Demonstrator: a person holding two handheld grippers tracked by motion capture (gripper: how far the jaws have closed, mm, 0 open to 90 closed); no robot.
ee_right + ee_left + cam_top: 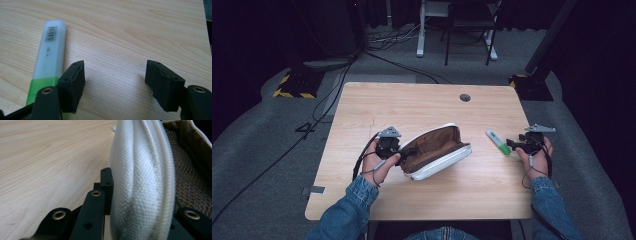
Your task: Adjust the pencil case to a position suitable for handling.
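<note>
Pale wooden table (412, 105) spans mid-frame, its far half bare. Centre, an open white pouch (437, 152) lies; the left gripper (404, 151) pinches its rim. Lower right, near the table's edge, the right gripper (512, 143) gapes just beside a green highlighter (498, 142).

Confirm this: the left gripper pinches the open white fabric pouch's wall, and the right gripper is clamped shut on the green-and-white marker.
Not quite. The right gripper is open, its jaws spread over bare table beside the green-and-white marker, per the right gripper view. The left gripper does pinch the white fabric pouch.
</note>
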